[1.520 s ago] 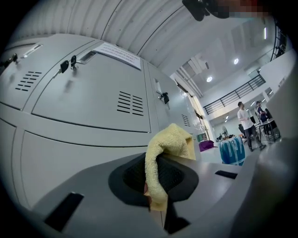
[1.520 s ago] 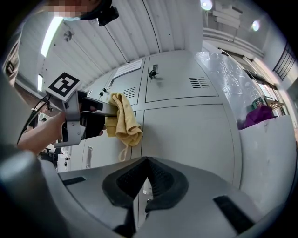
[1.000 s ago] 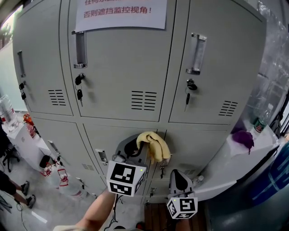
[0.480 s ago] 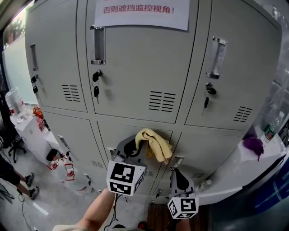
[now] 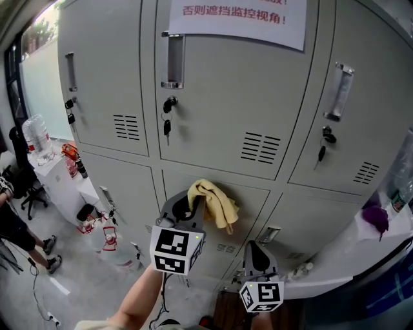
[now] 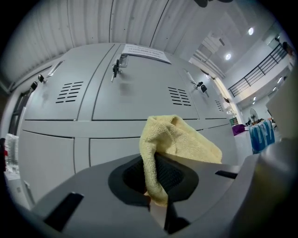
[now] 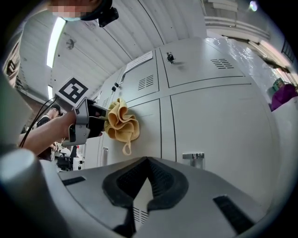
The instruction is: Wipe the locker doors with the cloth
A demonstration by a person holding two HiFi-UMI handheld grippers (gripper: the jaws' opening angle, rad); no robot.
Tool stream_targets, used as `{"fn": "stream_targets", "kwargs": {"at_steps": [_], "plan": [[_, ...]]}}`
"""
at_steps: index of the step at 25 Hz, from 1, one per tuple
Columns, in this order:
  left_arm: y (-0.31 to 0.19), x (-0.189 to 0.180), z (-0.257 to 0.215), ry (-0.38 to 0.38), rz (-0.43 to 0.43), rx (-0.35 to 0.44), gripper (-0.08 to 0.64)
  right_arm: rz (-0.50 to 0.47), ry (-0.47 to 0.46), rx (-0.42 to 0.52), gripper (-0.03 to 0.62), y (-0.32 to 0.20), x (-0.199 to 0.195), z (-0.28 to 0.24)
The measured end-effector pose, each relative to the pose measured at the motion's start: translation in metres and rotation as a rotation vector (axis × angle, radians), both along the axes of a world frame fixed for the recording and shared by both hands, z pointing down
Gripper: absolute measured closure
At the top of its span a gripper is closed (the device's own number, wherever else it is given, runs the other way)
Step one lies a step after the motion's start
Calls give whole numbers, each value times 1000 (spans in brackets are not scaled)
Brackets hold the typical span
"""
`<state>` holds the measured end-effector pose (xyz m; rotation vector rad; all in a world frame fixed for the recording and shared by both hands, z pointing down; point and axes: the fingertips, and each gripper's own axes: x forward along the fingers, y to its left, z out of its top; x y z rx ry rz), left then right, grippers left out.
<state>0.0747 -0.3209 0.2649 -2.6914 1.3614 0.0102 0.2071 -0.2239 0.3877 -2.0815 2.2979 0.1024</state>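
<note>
The left gripper [image 5: 191, 207] is held up and forward on a bare forearm [image 5: 137, 301], its fingers clamped on a yellow cloth [image 5: 216, 201]. The right gripper [image 5: 258, 256] sits lower and nearer, to the right, its fingers pressed together with nothing between them.

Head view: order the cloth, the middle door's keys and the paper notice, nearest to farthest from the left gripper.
1. cloth, held in the left gripper.
2. keys, above it, slightly left.
3. notice, at the top of the door.
</note>
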Motion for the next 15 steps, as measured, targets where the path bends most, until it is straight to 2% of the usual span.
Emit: {"fn": "stream_targets", "kwargs": {"at_steps": [15], "plan": [[-24, -62, 14, -31, -141, -18, 511, -64, 11, 1, 577, -16, -35, 0]]}}
